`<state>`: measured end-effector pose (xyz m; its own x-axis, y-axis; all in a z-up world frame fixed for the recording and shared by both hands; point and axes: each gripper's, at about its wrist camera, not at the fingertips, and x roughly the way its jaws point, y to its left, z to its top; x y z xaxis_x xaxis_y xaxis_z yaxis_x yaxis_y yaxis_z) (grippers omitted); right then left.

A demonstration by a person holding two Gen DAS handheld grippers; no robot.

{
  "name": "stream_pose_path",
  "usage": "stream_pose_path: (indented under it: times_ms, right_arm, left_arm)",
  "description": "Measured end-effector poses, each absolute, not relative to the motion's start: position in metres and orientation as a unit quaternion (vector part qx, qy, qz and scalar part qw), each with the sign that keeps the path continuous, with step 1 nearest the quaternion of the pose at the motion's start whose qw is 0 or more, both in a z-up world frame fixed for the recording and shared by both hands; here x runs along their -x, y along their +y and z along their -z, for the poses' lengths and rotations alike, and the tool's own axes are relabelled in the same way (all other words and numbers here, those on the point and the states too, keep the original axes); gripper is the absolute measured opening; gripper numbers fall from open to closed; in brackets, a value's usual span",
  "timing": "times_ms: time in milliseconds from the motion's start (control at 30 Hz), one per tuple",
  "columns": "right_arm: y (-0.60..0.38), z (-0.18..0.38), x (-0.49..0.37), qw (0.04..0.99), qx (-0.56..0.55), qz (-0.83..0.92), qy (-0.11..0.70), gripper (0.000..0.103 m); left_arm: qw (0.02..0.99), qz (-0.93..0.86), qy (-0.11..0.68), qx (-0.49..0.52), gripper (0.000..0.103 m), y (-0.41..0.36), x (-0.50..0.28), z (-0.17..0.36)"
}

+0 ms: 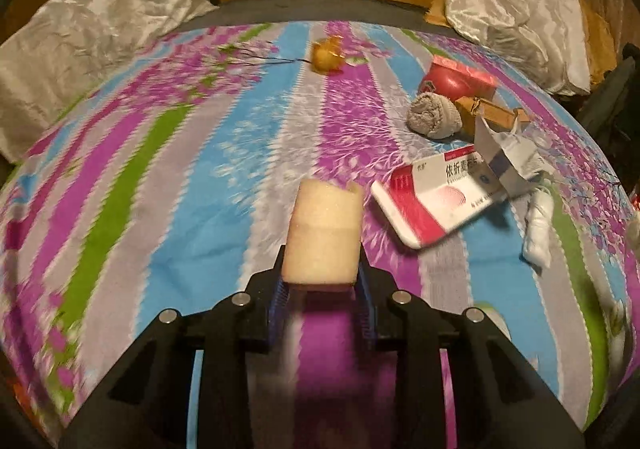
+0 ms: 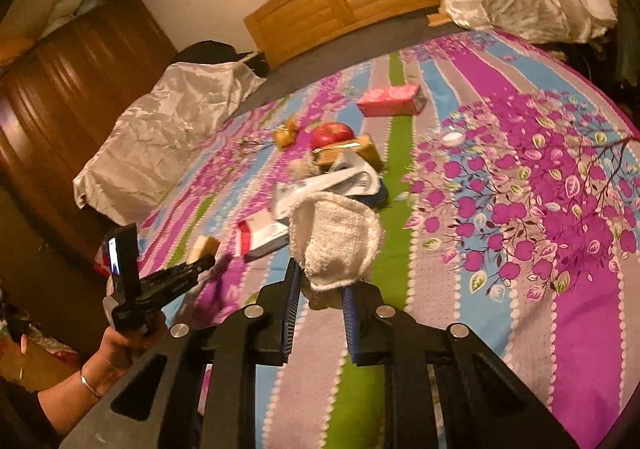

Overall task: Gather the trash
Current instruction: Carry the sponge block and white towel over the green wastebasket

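Left wrist view: the left tool (image 1: 322, 269) is clamped on a pale yellow foam block (image 1: 324, 229) above the striped floral bedspread (image 1: 160, 169); a red-and-white medicine box (image 1: 436, 201) lies at two o'clock.

Right wrist view: the right tool (image 2: 320, 289) is clamped on a white knitted cloth wad (image 2: 334, 241), with a red apple (image 2: 332, 134) at twelve o'clock.

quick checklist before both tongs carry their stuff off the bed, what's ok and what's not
1. Left tongs shut on the pale yellow foam block: ok.
2. Right tongs shut on the white knitted cloth: ok.
3. Cloth lifted off the striped floral bedsheet: cannot tell.
4. Trash bin in view: not ok, none visible.
5. Bed cleared: not ok; red-and-white medicine box, red apple, pink carton remain.
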<state>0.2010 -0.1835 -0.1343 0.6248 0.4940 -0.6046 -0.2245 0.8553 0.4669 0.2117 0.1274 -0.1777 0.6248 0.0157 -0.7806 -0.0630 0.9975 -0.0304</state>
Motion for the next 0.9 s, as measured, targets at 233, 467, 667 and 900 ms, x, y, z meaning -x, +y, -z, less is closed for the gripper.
stream_pose_path:
  times_ms: [233, 467, 667, 900]
  right_arm:
    - [-0.166, 0.117, -0.162, 0.891, -0.136, -0.218, 0.375, 0.021]
    - [-0.168, 0.107, -0.127, 0.895, -0.128, -0.215, 0.368, 0.021]
    - [-0.198, 0.086, -0.100, 0.914, -0.130, -0.178, 0.341, 0.021]
    - [-0.255, 0.048, -0.074, 0.941, -0.134, -0.101, 0.296, 0.021]
  left_arm:
    - [0.899, -0.018, 0.434, 0.046, 0.028, 0.122, -0.150, 0.158]
    - [0.904, 0.027, 0.426, 0.027, 0.028, 0.077, -0.127, 0.141]
    - [0.912, 0.072, 0.403, 0.005, 0.028, 0.026, -0.139, 0.116]
    - [0.923, 0.125, 0.362, -0.037, 0.028, -0.049, -0.157, 0.074]
